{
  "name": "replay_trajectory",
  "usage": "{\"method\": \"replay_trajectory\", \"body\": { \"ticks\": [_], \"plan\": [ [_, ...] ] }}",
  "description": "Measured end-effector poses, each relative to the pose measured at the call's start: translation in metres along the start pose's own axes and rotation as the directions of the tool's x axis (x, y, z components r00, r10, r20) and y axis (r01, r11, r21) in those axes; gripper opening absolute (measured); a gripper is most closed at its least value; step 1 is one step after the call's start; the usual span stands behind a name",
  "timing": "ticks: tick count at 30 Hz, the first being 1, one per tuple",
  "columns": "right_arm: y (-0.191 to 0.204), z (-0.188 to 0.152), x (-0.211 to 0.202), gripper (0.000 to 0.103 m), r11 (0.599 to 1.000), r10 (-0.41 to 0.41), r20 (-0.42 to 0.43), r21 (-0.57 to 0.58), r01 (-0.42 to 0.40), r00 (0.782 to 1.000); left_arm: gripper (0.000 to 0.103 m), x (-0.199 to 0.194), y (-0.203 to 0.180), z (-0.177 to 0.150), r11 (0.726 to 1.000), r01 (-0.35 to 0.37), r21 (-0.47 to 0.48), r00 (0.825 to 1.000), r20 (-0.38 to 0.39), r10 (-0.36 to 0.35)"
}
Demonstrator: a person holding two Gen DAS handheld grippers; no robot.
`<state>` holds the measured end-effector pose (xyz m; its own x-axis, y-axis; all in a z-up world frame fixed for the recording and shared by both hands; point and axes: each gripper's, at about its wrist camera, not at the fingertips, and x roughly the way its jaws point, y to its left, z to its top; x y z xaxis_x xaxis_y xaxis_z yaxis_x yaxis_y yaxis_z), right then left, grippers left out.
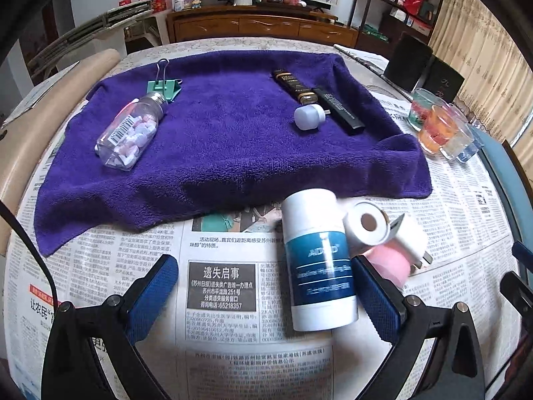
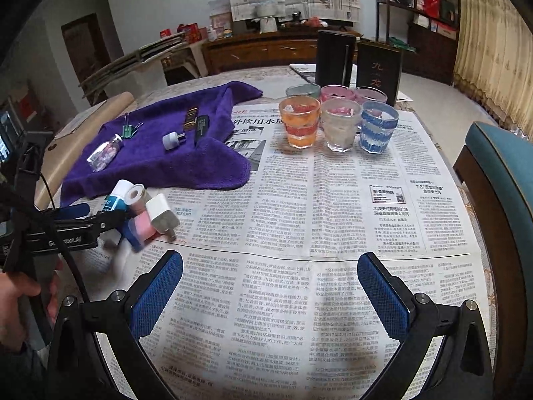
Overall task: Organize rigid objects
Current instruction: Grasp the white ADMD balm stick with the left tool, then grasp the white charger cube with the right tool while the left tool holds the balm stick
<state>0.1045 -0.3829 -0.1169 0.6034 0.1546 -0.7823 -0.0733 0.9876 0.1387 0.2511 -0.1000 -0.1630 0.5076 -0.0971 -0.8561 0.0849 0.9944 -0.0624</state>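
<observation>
White-and-blue bottle [image 1: 318, 260], lying on the newspapered desk [image 1: 100, 266] below the purple towel [image 1: 216, 140], between the wide-open left tool [image 1: 266, 286], apparently for pickup; right tool [image 2: 269, 293] open, empty.

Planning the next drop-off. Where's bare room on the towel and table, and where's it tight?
Free: the purple towel middle, between the pill bottle and the white adapter; also the newspaper between the open right gripper and the glasses. Crowded: the white tube, tape rolls and charger by the open left gripper.
</observation>
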Motion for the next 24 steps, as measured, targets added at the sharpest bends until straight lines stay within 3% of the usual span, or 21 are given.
{"method": "replay_trajectory", "body": {
  "ticks": [6,14,16,22,24],
  "plan": [
    [0.003,0.0,-0.002,0.103,1.0,0.014,0.0,-0.006,-0.014,1.0,0.075,0.001,-0.011,-0.001,0.999,0.004,0.053,1.0,0.025,-0.005],
    [0.007,-0.002,-0.001,0.103,1.0,0.018,-0.008,-0.019,-0.018,1.0,0.071,0.005,-0.016,0.007,0.995,0.028,0.096,0.999,0.04,-0.032],
    [0.009,-0.003,0.0,0.103,0.999,0.018,-0.013,-0.026,-0.018,1.0,0.057,0.004,-0.018,0.007,0.994,0.02,0.11,0.999,0.043,-0.025],
    [0.011,-0.004,0.003,0.103,0.999,0.016,-0.02,-0.034,-0.016,1.0,0.034,-0.002,-0.015,0.004,0.99,0.066,0.121,0.996,0.046,-0.072],
    [0.012,-0.005,0.004,0.103,0.999,0.019,-0.024,-0.038,-0.02,1.0,0.034,-0.003,-0.014,0.001,0.989,0.074,0.129,0.996,0.047,-0.08]
  ]
}}
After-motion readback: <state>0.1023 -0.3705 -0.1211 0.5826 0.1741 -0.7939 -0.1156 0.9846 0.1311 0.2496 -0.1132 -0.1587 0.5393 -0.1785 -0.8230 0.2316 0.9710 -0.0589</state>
